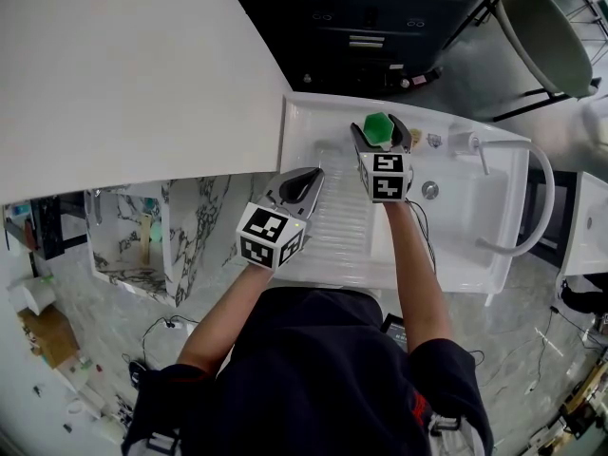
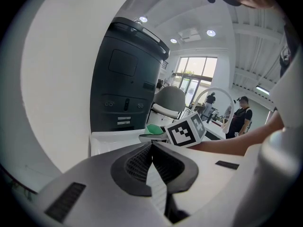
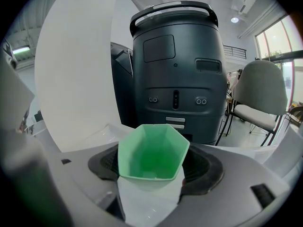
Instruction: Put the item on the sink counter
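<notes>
A green hexagonal cup [image 1: 378, 128] [image 3: 152, 152] with a pale lower half sits between the jaws of my right gripper [image 1: 381, 136] [image 3: 154, 174], which is shut on it. The cup hangs over the far part of the white sink counter [image 1: 313, 126], tilted with its mouth toward the camera in the right gripper view. My left gripper [image 1: 302, 188] [image 2: 152, 167] is shut with nothing in it, above the ribbed drainboard [image 1: 342, 226]. From the left gripper view the green cup [image 2: 154, 129] and the right gripper's marker cube [image 2: 185, 130] show ahead.
The sink basin [image 1: 446, 207] with a drain [image 1: 430, 190] lies to the right, and a curved white faucet [image 1: 532, 198] arches over it. A dark cabinet machine [image 3: 177, 74] stands behind the counter. A grey chair [image 1: 537, 27] is at the far right, a marble-pattern box [image 1: 142, 236] at the left.
</notes>
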